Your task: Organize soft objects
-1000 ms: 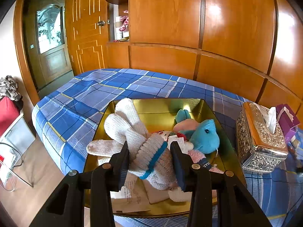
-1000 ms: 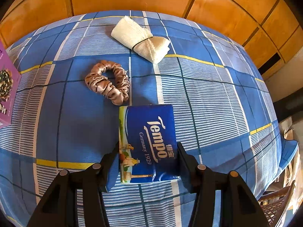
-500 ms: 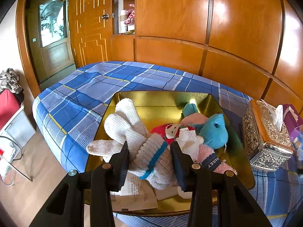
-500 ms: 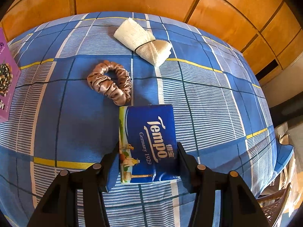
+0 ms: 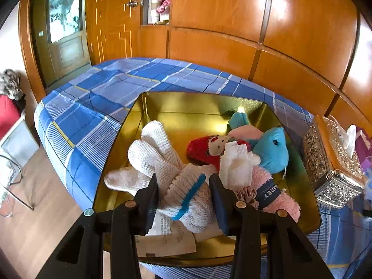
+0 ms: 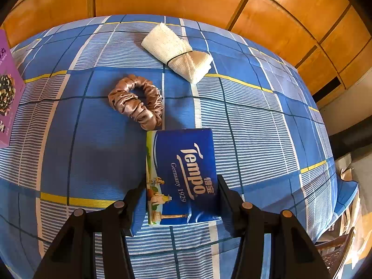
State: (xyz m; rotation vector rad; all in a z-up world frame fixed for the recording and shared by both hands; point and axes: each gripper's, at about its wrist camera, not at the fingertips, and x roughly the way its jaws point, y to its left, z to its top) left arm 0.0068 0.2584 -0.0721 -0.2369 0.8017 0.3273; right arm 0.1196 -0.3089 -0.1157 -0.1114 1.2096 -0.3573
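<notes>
The left gripper (image 5: 184,195) is clamped on the cuff of a white knit glove (image 5: 162,165), both pads pressed into the ribbed band with its blue stripe; it hangs low over the near part of a gold tray (image 5: 190,107), the glove's fingers fanning away to the left above the tray floor. Beside it in the tray lie a folded white tissue (image 5: 236,166), a red doll (image 5: 209,147), a blue plush (image 5: 270,150) and a pink fuzzy sock (image 5: 276,193), crowded together on the right; a printed paper (image 5: 166,240) lies flat under the glove. The tray sits on a blue plaid bed (image 5: 93,107); an embossed silver tissue box (image 5: 330,162) stands just right of it.

The right gripper (image 6: 182,198) grips a blue Tempo pack (image 6: 183,174) by its long sides, pointing down at the bed (image 6: 255,127); the pack's far corner is next to a tan satin scrunchie (image 6: 137,101); beyond lies a cream rolled cloth (image 6: 179,51) bound by a thin black band; a purple box (image 6: 7,88) shows at the left edge.
</notes>
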